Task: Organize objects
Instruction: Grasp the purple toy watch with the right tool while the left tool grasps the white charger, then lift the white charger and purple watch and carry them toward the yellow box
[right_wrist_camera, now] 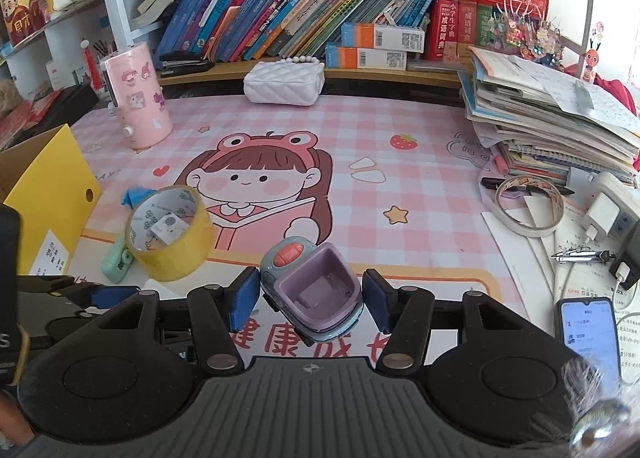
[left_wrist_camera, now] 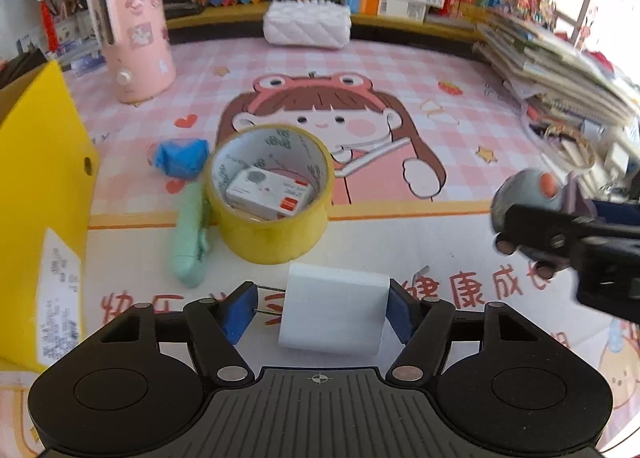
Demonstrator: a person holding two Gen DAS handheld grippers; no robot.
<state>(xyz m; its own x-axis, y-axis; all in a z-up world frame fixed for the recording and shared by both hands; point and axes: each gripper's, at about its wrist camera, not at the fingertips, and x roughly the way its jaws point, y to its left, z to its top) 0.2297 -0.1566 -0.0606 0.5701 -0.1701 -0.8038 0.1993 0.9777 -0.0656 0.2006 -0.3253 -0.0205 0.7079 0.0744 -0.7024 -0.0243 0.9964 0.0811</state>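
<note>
1. At the far left of the counter (right_wrist_camera: 420,193), a yellow cardboard box (left_wrist_camera: 36,161) stands open-topped; in my judgement it is the likely bin for the loose things, and the left gripper (left_wrist_camera: 320,312) is the nearer one to it.
2. Just right of the box, well ahead of the left jaws, a yellow tape roll (left_wrist_camera: 270,197) stands on its edge-face with a small white carton (left_wrist_camera: 269,193) lying inside its ring; a mint green tool (left_wrist_camera: 191,242) touches its left side and a crumpled blue wrapper (left_wrist_camera: 182,157) lies just behind.
3. Directly between the left jaws sits a white charger plug (left_wrist_camera: 334,312), a plain rounded block with two metal prongs (left_wrist_camera: 269,301) pointing left toward the left pad, so its long axis runs across the jaws. The right pad touches its flat end; the left pad stands apart from the body, at the prong tips, so the jaws are partly open and not yet clamped as far as I can see.
4. Further right, the right gripper (right_wrist_camera: 306,300) has its jaws narrowed on a small toy car (right_wrist_camera: 314,290), grey-blue with a purple tub and an orange button, tilted toward the camera; the left pad presses its side, the right pad is at its edge, and it appears lifted off the counter.
5. At the far right lie stacked notebooks (right_wrist_camera: 552,125) and a phone (right_wrist_camera: 590,332).
</note>
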